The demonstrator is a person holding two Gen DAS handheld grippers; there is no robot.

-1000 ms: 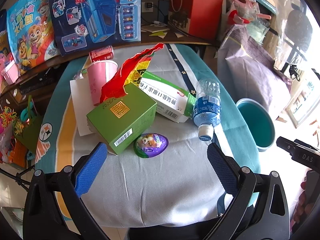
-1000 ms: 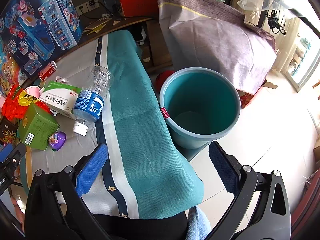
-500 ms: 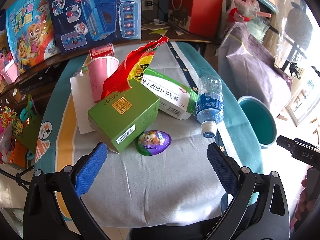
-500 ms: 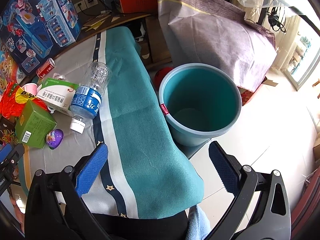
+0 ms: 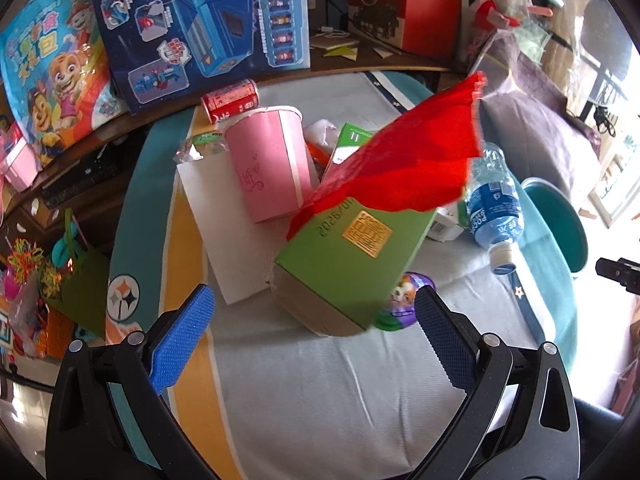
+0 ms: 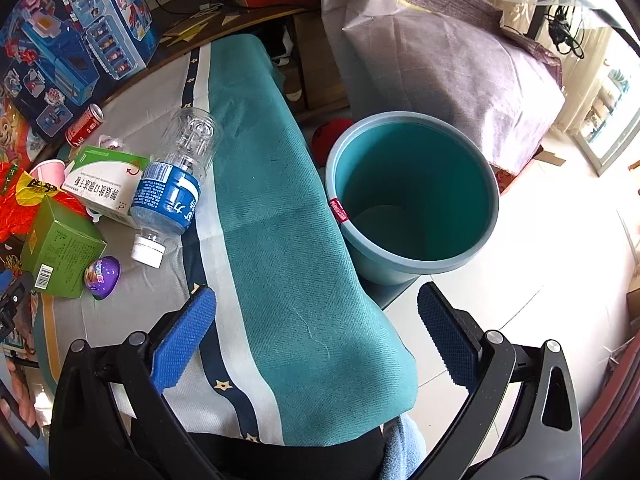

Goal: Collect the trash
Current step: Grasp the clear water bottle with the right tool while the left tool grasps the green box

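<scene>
Trash like the box [image 5: 352,264] and bottle [image 6: 172,188] lies beside the empty bin [image 6: 412,196]; both grippers [image 5: 312,344] [image 6: 316,344] are wide open.

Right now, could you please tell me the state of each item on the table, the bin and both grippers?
Left gripper: open, empty.
Right gripper: open, empty.
Water bottle: lying down, capped, looks empty.
Pink cup: tipped over.
Red can: on its side.
Green box: closed.
Bin: upright, looks empty.
</scene>
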